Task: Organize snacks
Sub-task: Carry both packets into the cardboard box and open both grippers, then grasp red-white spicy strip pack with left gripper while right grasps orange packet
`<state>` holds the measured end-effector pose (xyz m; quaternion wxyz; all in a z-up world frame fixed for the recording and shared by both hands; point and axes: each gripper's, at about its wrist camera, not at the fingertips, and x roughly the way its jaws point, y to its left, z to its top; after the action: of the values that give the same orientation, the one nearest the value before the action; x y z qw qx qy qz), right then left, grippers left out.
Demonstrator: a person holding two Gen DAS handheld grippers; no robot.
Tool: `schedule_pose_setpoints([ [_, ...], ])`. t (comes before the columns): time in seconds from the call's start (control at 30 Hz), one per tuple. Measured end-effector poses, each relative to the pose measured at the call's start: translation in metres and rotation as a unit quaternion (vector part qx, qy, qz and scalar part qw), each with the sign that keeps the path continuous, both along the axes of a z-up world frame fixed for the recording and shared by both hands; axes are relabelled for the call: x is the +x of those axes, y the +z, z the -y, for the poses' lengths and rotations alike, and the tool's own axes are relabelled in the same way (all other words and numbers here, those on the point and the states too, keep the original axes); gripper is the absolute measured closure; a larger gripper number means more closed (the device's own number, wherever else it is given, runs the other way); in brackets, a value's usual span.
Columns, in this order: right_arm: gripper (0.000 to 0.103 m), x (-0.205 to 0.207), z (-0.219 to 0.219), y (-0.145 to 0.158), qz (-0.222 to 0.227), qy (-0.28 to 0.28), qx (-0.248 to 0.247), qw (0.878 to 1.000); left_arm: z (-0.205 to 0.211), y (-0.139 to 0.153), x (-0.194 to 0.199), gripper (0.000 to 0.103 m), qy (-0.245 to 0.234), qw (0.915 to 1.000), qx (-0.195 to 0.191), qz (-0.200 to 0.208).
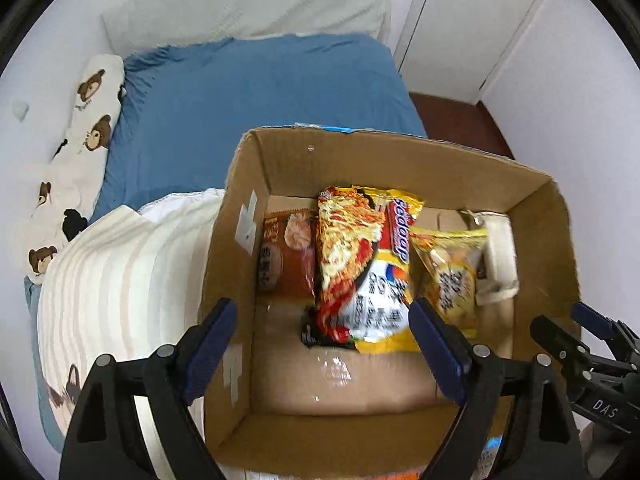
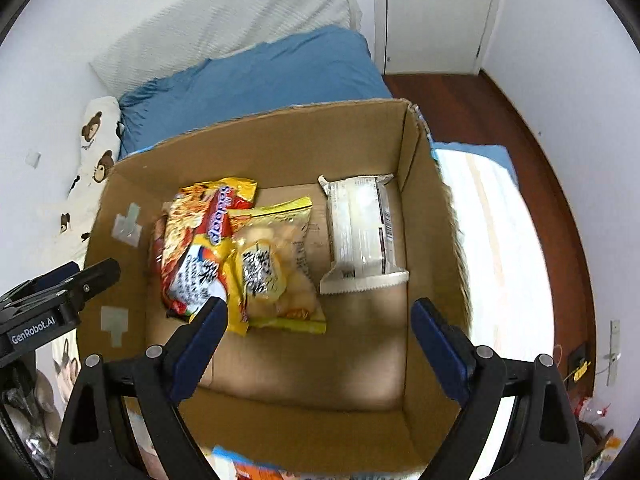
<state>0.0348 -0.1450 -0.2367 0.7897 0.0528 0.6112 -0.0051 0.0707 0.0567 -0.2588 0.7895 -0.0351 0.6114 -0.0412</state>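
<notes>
An open cardboard box (image 1: 400, 160) stands on the bed and shows in the right wrist view too (image 2: 280, 140). Inside lie a yellow-red noodle packet (image 1: 360, 264) (image 2: 196, 248), a yellow snack bag (image 1: 452, 272) (image 2: 276, 272), a white wrapped pack (image 1: 500, 256) (image 2: 360, 232) and a brown-red packet (image 1: 284, 256) at the left. My left gripper (image 1: 324, 344) is open and empty above the box's near left part. My right gripper (image 2: 320, 332) is open and empty above the box's near right part; it also shows in the left wrist view (image 1: 576, 328).
The bed has a blue sheet (image 1: 260, 92), a striped white blanket (image 1: 120, 280) and a bear-print pillow (image 1: 88, 120). A white door (image 1: 472, 20) and a dark wooden floor (image 2: 520, 140) lie to the right. More snack packets (image 2: 248, 468) peek out below the box's near edge.
</notes>
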Motion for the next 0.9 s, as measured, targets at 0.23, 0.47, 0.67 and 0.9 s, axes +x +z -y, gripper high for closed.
schedule_pose_setpoints([
  [0.23, 0.008, -0.049, -0.012, 0.033, 0.047, 0.014, -0.002, 0.999, 0.005, 0.036, -0.058, 0.015, -0.011, 0.9982, 0.013, 0.057],
  [0.47, 0.008, -0.092, -0.021, 0.061, 0.084, 0.022, -0.009, 0.996, 0.005, 0.061, -0.101, 0.015, -0.009, 0.9958, 0.018, 0.090],
  [0.67, 0.008, -0.124, -0.022, 0.087, 0.115, 0.016, -0.002, 0.993, 0.000, 0.090, -0.131, 0.015, -0.003, 0.9934, 0.012, 0.114],
  [0.9, 0.008, -0.167, -0.010, 0.091, 0.097, -0.009, 0.047, 0.994, -0.010, 0.105, -0.172, 0.015, 0.005, 0.9921, 0.019, 0.124],
])
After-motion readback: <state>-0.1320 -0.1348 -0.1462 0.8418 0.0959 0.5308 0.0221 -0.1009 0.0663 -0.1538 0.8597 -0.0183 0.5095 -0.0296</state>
